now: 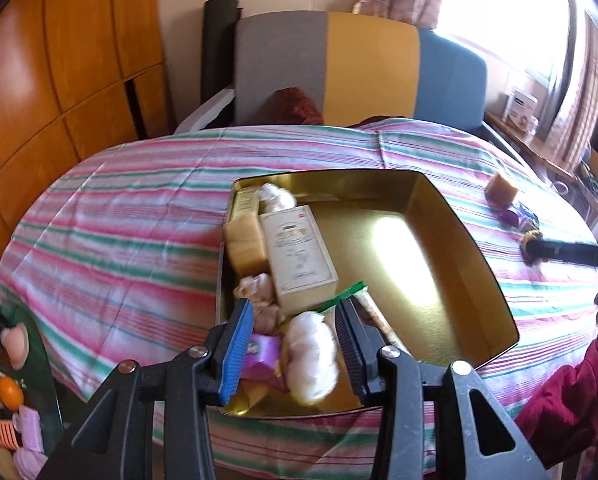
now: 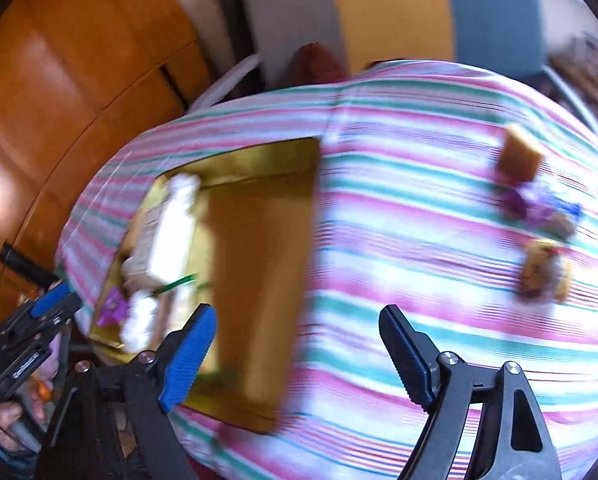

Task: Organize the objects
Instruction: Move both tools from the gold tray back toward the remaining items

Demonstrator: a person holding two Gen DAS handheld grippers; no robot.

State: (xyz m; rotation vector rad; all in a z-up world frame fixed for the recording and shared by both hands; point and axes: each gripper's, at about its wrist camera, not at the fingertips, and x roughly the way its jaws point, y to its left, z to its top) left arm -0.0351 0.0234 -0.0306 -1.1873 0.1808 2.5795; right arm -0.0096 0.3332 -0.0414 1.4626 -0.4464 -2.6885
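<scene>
An open gold tin (image 1: 459, 240) sits on the striped cloth (image 1: 119, 240). Along its left side lie a cream box (image 1: 299, 256), a yellow sponge (image 1: 245, 244), white fluffy balls (image 1: 311, 360), a purple packet (image 1: 263, 354) and a green-tipped stick (image 1: 347, 292). My left gripper (image 1: 295, 308) hovers over the tin's near corner, open, its pads clear of the ball below. My right gripper (image 2: 297, 314) stands wide open and empty over the tin's right wall (image 2: 259, 280). A brown sponge (image 2: 519, 156), purple bits (image 2: 539, 204) and a yellow knitted thing (image 2: 545, 276) lie on the cloth to the right.
A grey, yellow and blue chair (image 1: 339, 68) stands behind the table, and a wooden cabinet (image 1: 59, 60) fills the left. Small toys (image 1: 11, 396) lie low on the left. A person's red sleeve (image 1: 559, 408) is at the near right. The right wrist view is blurred.
</scene>
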